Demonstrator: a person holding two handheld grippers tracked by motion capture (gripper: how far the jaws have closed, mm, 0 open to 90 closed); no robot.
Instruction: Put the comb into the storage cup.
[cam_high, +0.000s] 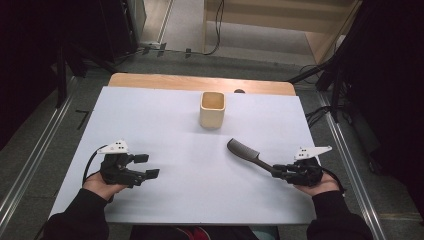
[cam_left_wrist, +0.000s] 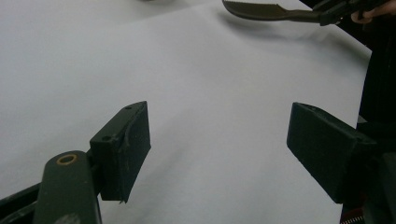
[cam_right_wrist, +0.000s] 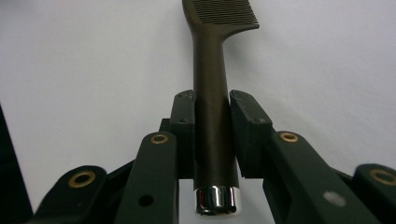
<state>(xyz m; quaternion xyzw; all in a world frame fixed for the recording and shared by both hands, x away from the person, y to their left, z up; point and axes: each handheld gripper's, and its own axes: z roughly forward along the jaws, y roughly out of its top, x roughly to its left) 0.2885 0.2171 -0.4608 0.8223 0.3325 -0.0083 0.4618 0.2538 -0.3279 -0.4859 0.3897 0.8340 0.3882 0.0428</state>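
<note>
A dark comb (cam_high: 245, 151) with a long handle points toward the middle of the white table cover (cam_high: 190, 135). My right gripper (cam_high: 277, 171) is shut on its handle near the front right. In the right gripper view the comb's handle (cam_right_wrist: 211, 116) runs between the two jaws, with a silver cap at its near end and the teeth at the top. My left gripper (cam_high: 147, 166) stands open at the front left, nothing between its jaws. The left gripper view shows its own gripper (cam_left_wrist: 219, 140) spread wide over bare white surface, and the comb (cam_left_wrist: 261, 10) far off at top right.
A cream square cup (cam_high: 212, 109) stands upright near the back middle of the table. A wooden table edge (cam_high: 200, 82) shows behind the white cover. Metal rails and cables run along the floor at both sides.
</note>
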